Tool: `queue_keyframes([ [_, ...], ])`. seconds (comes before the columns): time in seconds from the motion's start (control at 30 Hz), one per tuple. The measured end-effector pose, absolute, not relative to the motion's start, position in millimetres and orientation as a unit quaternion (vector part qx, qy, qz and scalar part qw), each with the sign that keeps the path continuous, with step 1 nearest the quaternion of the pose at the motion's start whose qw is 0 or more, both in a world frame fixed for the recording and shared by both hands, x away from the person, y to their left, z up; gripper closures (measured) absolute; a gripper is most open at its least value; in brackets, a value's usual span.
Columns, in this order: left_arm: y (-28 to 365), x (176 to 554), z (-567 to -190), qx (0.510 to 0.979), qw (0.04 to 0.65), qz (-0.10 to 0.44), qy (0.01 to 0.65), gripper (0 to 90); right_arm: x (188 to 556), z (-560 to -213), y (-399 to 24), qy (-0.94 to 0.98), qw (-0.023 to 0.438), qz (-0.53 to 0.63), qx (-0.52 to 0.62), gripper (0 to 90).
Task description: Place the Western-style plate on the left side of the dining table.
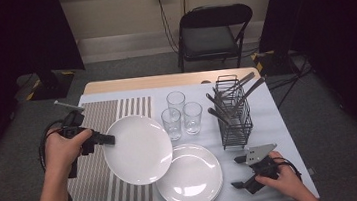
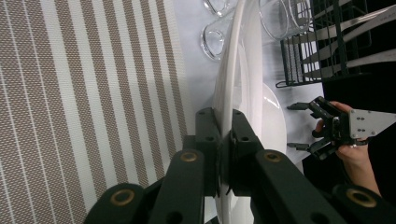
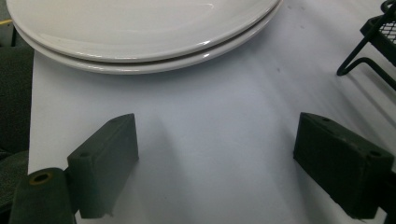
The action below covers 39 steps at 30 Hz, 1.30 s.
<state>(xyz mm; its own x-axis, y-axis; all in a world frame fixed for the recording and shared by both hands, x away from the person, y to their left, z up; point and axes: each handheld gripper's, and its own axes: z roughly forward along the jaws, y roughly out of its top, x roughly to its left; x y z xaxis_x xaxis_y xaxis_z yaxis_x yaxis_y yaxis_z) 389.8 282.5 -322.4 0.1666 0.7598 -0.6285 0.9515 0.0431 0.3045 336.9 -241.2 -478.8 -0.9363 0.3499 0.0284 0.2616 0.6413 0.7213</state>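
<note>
Left gripper [image 1: 104, 139] clamps a glossy white plate [image 1: 139, 150] by its rim; right gripper [image 1: 240, 171] gapes wide

You find no readable text, label, brand, number or sign anywhere here: not on the plates, the glasses, the rack, the mat, the grippers or the wall socket.
</note>
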Motion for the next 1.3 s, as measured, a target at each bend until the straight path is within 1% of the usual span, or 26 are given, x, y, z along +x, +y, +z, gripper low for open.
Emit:
queue_keyframes([
  [0.03, 282.4, 389.4, -322.1, 0.671, 0.352, -0.139, 0.637, 85.5, 336.9, -478.8, -241.2, 0.904, 0.057, 0.388, 0.169, 13.0],
  [0.2, 288.8, 390.2, -323.5, 0.670, 0.357, -0.137, 0.636, 85.5, 336.9, -478.8, -241.2, 0.904, 0.055, 0.389, 0.170, 13.0],
  [0.33, 295.4, 389.9, -323.7, 0.661, 0.362, -0.140, 0.643, 85.6, 337.2, -478.8, -241.6, 0.904, 0.054, 0.389, 0.171, 12.9],
  [1.07, 316.7, 389.5, -325.4, 0.661, 0.345, -0.113, 0.657, 85.6, 337.3, -478.7, -241.7, 0.903, 0.053, 0.389, 0.172, 13.0],
  [1.13, 315.9, 389.1, -325.1, 0.652, 0.346, -0.116, 0.665, 85.6, 337.3, -478.7, -241.7, 0.903, 0.053, 0.390, 0.172, 13.0],
  [1.17, 317.6, 389.3, -324.8, 0.657, 0.344, -0.108, 0.662, 85.6, 337.4, -478.7, -241.8, 0.903, 0.053, 0.390, 0.172, 12.9],
  [1.3, 320.6, 389.1, -325.6, 0.653, 0.346, -0.114, 0.664, 85.5, 337.3, -478.7, -241.7, 0.903, 0.053, 0.390, 0.172, 13.0],
])
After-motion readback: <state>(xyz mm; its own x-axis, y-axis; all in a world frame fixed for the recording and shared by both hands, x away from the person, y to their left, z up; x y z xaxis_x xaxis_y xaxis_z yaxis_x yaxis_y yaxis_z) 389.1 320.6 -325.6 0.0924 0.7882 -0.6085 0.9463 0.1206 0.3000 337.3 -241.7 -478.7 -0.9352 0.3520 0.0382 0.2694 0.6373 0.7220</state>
